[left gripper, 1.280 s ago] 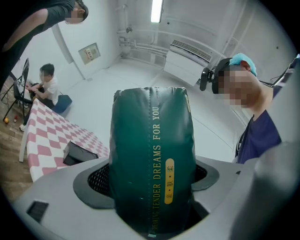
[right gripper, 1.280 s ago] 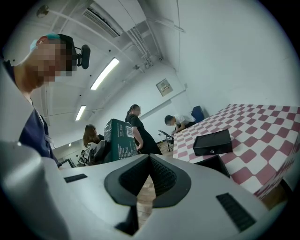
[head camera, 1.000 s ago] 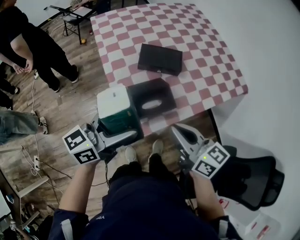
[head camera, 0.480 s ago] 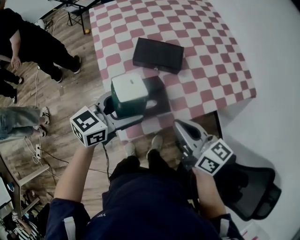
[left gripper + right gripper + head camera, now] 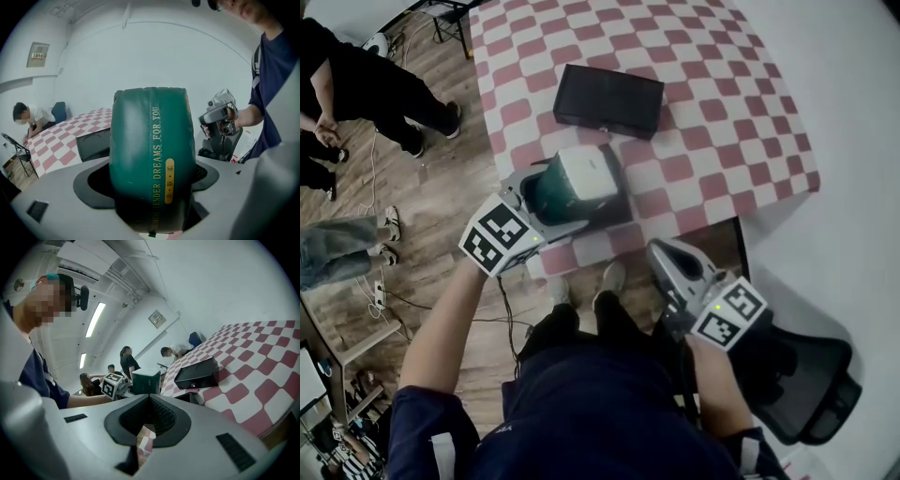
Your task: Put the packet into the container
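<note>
The packet (image 5: 584, 178) is a dark green soft pack with a white top and gold print down its side (image 5: 152, 154). My left gripper (image 5: 567, 202) is shut on it and holds it above the open black container (image 5: 622, 208) at the table's near left edge. In the left gripper view the container's black wall (image 5: 93, 143) shows behind the packet. My right gripper (image 5: 672, 267) hangs shut and empty below the table's near edge, over the floor. Its jaws (image 5: 150, 401) are closed with nothing between them.
A flat black box (image 5: 609, 98) lies farther back on the red-and-white checked table (image 5: 712, 122). People stand on the wooden floor at the left (image 5: 356, 84). A black office chair (image 5: 806, 375) sits at the lower right, by the white wall.
My left gripper has carried the packet forward and to the right, from beside the table's edge to over the black container. The right gripper has barely moved.
</note>
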A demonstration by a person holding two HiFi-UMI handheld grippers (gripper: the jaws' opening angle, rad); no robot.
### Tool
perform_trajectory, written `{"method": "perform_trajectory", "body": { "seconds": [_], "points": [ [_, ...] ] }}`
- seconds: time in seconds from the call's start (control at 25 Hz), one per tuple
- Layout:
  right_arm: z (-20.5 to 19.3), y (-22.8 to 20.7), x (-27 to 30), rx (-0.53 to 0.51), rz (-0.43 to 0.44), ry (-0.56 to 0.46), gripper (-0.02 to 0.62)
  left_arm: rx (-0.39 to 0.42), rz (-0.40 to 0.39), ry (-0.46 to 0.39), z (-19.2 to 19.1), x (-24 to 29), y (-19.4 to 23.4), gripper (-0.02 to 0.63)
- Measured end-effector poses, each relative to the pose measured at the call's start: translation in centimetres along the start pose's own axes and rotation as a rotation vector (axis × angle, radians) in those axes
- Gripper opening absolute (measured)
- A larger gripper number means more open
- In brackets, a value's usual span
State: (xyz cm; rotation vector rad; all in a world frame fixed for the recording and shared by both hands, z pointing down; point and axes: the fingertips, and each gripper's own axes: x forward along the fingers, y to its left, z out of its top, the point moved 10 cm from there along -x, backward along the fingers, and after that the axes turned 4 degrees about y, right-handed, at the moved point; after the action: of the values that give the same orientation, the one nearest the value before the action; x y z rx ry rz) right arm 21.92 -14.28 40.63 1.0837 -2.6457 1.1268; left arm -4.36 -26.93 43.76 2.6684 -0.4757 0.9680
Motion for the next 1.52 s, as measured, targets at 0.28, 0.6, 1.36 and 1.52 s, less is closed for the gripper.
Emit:
{"method": "perform_trajectory", "body": {
  "seconds": [0.28,0.6,1.36,1.52],
  "points": [
    [-0.9,-1.1,-0.1,0.021,0.002,0.018,0.017,0.105,0.036,0.247,-0.8,2.8,-0.2,0.466],
    [-1.8,-1.6,-0.1,0.044,0.009,0.043,0.017,0.188,0.040,0.459,-1.4,5.4,-0.8,0.466],
    [-3.2,-3.1,-0.4,0.076,0.007,0.088,0.017,0.322,0.041,0.784,-0.9,9.4,-1.3,0.466],
    [-3.3,-3.2,-0.4,0.082,0.010,0.090,0.017,0.343,0.025,0.828,-0.7,9.6,-1.5,0.466]
  ]
}}
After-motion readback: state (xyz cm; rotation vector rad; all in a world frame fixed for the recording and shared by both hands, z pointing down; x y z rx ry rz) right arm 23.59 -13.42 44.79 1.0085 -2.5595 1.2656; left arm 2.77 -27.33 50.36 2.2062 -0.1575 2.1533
